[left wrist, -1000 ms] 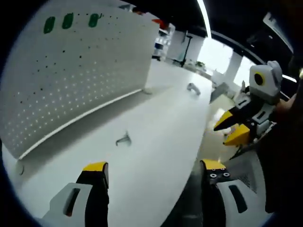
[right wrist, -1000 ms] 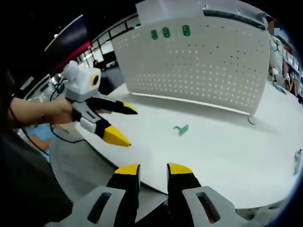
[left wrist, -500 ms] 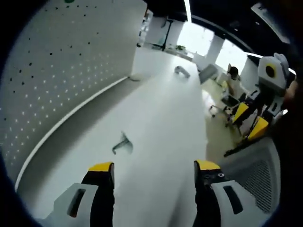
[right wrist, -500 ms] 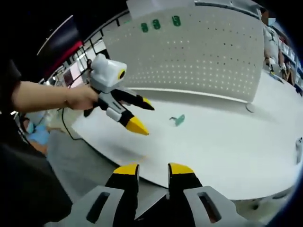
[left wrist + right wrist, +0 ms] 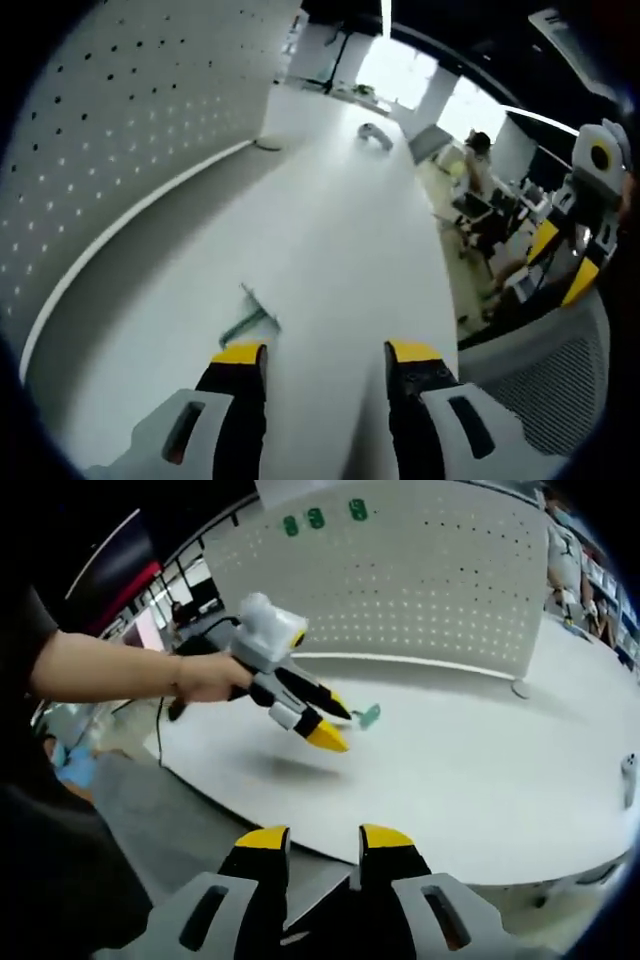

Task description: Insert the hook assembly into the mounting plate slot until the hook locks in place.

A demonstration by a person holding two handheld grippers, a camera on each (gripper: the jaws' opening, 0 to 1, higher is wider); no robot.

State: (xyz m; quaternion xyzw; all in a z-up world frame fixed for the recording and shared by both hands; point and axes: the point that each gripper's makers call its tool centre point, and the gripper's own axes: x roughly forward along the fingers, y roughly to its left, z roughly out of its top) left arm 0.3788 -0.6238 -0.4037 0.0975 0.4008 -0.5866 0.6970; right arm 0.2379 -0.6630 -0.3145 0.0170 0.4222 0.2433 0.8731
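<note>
A small green hook (image 5: 369, 716) lies on the white table (image 5: 470, 780), in front of the white pegboard plate (image 5: 440, 590). My left gripper (image 5: 338, 723), held out by a person's hand (image 5: 205, 675), is open, its yellow tips just left of the hook. In the left gripper view the hook (image 5: 248, 320) lies just ahead of the left fingertip, with my left gripper (image 5: 327, 354) holding nothing. My right gripper (image 5: 323, 838) hangs back over the table's near edge, narrowly open and empty. It also shows in the left gripper view as my right gripper (image 5: 565, 262), off the table.
Three green pieces (image 5: 316, 520) sit high on the pegboard. A round foot (image 5: 518, 688) stands at the board's right end. A second small metal piece (image 5: 375, 135) lies far down the table. Off the table's edge there is a mesh chair (image 5: 550, 380).
My left gripper has moved forward over the table until its tips sit beside the hook, and its jaws have narrowed a little. The right gripper has stayed back at the table's edge.
</note>
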